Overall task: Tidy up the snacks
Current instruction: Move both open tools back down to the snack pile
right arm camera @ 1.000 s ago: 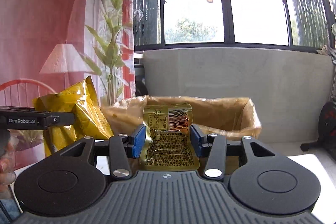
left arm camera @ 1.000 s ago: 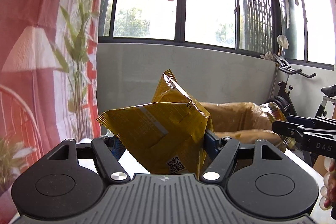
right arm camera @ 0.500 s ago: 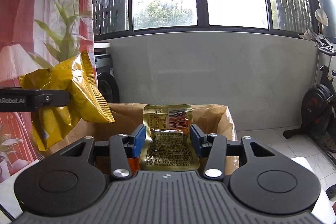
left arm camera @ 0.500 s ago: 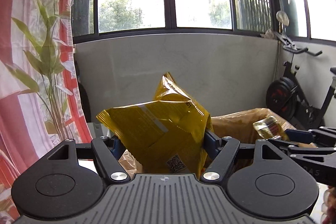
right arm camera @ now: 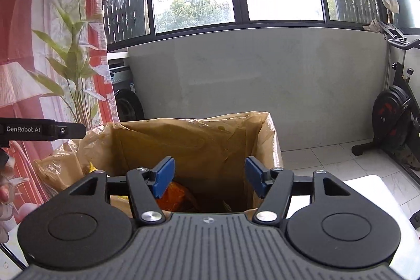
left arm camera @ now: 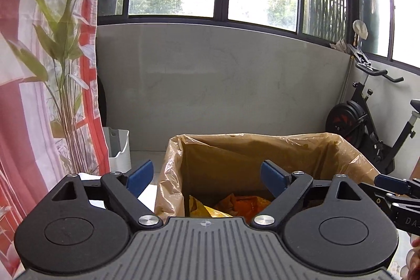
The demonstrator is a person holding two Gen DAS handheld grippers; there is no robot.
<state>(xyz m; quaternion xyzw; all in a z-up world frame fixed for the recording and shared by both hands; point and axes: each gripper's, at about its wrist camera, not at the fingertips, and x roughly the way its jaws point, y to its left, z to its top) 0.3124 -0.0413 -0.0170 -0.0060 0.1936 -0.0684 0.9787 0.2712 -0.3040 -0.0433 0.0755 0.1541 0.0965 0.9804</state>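
Left wrist: snacks [left arm camera: 236,204] below open claw [left arm camera: 207,177]

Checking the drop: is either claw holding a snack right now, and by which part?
Nothing is held. Left claw and right claw are open and empty above the box.

Lined box [left arm camera: 262,148] mouth open (snack packets [left arm camera: 236,204] below).
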